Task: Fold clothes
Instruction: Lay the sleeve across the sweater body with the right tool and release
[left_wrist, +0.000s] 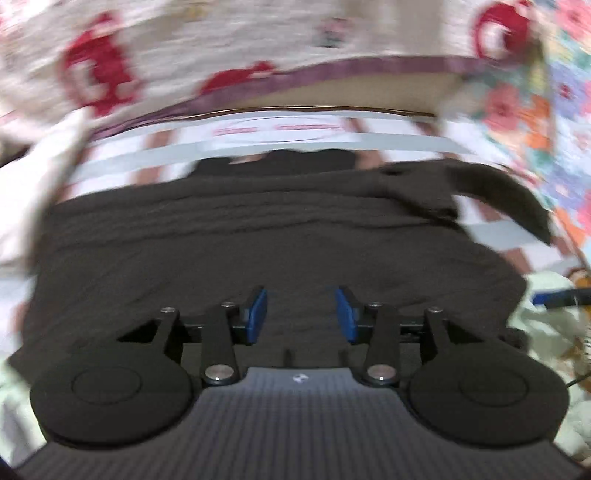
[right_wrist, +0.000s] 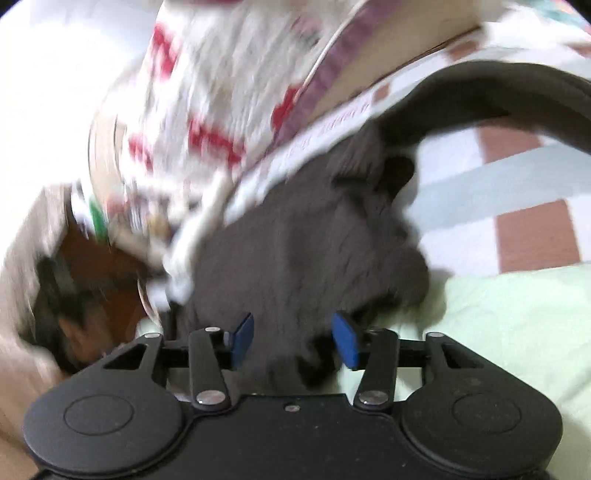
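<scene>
1. Left wrist view: the left hand-held gripper (left_wrist: 301, 314) is released, its blue pads (left_wrist: 258, 314) standing apart with nothing between them. It hangs above the near part of a dark brown garment (left_wrist: 258, 236), which lies spread wide across a checked bed sheet (left_wrist: 369, 142) of white, grey and reddish squares. One flap of the garment sticks out at the far right. Beyond the sheet hangs a white cloth with red figures (left_wrist: 103, 74), and a floral fabric (left_wrist: 524, 110) fills the far right. The whole view is blurred.

2. Right wrist view: the right hand-held gripper (right_wrist: 293, 339) is also released, pads wide apart. The dark brown garment (right_wrist: 314, 236) lies bunched below and between them; whether either pad touches it cannot be told. A pale green cloth (right_wrist: 517, 314) lies to the near right, with the checked bed sheet (right_wrist: 517, 184) beyond it.
</scene>
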